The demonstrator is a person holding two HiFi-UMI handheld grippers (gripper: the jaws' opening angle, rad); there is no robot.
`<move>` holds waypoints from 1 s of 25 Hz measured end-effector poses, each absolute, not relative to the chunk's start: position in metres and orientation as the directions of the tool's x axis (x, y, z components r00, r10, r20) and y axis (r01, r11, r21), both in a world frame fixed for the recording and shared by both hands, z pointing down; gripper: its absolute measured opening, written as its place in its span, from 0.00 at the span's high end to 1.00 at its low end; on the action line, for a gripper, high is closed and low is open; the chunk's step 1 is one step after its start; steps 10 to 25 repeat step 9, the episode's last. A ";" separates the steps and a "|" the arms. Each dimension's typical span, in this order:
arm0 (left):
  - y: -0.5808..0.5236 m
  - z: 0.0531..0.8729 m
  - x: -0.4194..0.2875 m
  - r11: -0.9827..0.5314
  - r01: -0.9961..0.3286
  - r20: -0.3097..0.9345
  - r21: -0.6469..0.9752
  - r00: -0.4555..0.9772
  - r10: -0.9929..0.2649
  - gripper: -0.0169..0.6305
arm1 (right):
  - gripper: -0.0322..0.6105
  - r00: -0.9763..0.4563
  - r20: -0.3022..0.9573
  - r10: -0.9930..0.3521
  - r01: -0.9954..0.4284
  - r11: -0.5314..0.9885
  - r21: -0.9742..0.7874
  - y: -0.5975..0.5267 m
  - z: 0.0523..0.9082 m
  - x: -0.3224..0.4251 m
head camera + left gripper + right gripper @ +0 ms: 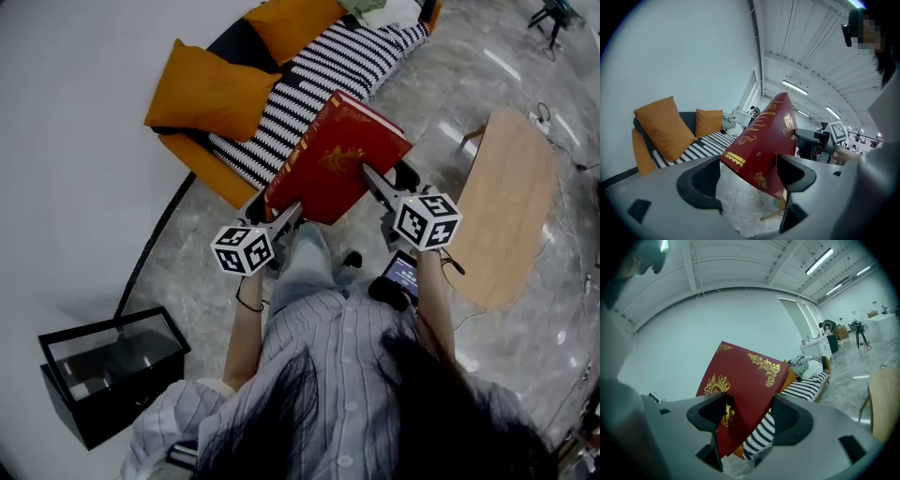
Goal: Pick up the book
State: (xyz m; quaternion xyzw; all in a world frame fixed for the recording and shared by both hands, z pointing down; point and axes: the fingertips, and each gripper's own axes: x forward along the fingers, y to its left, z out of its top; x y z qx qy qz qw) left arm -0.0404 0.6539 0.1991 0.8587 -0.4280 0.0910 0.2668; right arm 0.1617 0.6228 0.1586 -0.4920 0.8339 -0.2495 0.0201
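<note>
Red book (337, 155) with gold ornament, orange cushion (202, 89), black-and-white striped throw (319, 75), perhaps grey marbled floor (187, 258)

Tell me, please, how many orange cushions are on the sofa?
2. One orange cushion sits at the end of the striped sofa that is lower left in the head view. The other lies farther along, at that view's top edge. More may be hidden beyond the frame.

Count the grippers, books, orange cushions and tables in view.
left gripper, right gripper: 2
book: 1
orange cushions: 2
table: 1
Total: 6
</note>
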 end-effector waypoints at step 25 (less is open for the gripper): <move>0.639 0.200 -0.038 -0.525 -0.768 0.371 0.366 0.638 -0.675 0.40 | 0.46 -0.500 0.198 -0.843 -0.818 0.385 -0.427 0.614 0.159 0.164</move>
